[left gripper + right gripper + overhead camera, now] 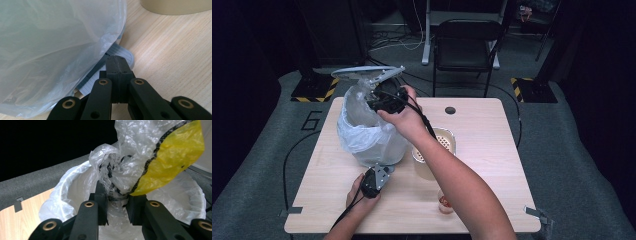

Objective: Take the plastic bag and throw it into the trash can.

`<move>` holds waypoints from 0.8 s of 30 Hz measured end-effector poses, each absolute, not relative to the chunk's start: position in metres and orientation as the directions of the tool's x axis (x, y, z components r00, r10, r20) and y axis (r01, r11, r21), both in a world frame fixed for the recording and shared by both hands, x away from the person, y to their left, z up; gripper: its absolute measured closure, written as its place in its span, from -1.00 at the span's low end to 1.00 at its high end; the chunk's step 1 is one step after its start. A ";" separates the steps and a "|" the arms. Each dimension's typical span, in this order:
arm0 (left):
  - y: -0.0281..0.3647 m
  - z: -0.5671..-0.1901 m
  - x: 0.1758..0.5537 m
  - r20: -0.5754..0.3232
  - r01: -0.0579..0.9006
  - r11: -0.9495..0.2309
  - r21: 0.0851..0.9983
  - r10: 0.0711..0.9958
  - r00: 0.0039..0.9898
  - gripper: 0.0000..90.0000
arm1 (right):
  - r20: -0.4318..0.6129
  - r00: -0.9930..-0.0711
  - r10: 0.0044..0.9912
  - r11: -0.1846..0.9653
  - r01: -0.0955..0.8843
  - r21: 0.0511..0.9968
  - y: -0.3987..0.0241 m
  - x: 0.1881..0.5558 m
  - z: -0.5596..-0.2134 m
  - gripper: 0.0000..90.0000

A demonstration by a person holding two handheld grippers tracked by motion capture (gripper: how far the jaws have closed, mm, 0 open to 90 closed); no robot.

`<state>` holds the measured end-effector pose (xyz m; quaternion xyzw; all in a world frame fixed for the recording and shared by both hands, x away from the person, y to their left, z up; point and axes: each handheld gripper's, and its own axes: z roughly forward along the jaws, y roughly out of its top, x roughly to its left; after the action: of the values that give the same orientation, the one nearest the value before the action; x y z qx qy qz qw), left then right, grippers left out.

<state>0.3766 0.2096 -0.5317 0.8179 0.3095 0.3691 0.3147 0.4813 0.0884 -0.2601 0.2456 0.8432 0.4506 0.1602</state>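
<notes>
Right gripper view: my right gripper (117, 207) is clamped on crumpled plastic trash (150, 157) over the lined bin (372, 132), near the desk's left edge, to drop it in. Left gripper (117, 70) is clenched empty, jaw tips at the bin's base.

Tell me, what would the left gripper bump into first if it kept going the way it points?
Probably the bin's grey base. The left gripper lies low on the table, jaws shut with nothing between them, aimed at that ridged edge under the plastic bag. It looks very close, though depth is hard to judge.
</notes>
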 end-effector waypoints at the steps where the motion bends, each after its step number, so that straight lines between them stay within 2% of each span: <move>1: 0.210 -0.532 0.377 0.408 0.274 -0.610 0.744 0.739 0.536 1.00 | -0.051 -0.827 0.560 0.475 0.270 0.837 0.089 0.482 -0.261 0.63; 9: 0.210 -0.532 0.377 0.409 0.274 -0.611 0.743 0.738 0.536 1.00 | -0.042 -0.824 0.565 0.484 0.289 0.826 0.094 0.490 -0.268 0.50; 14: 0.210 -0.532 0.377 0.409 0.274 -0.611 0.743 0.738 0.536 1.00 | -0.015 -0.817 0.576 0.474 0.319 0.821 0.098 0.492 -0.274 0.09; 18: 0.210 -0.532 0.377 0.409 0.273 -0.610 0.743 0.738 0.536 1.00 | -0.024 -0.809 0.587 0.470 0.317 0.824 0.099 0.489 -0.275 -0.10; 24: 0.209 -0.532 0.377 0.409 0.274 -0.610 0.744 0.739 0.536 1.00 | -0.042 -0.811 0.584 0.468 0.294 0.833 0.094 0.485 -0.272 -0.13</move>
<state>0.3765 0.2095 -0.5318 0.8177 0.3095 0.3692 0.3150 0.4850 0.0938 -0.2720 0.2608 0.8412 0.4447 0.1630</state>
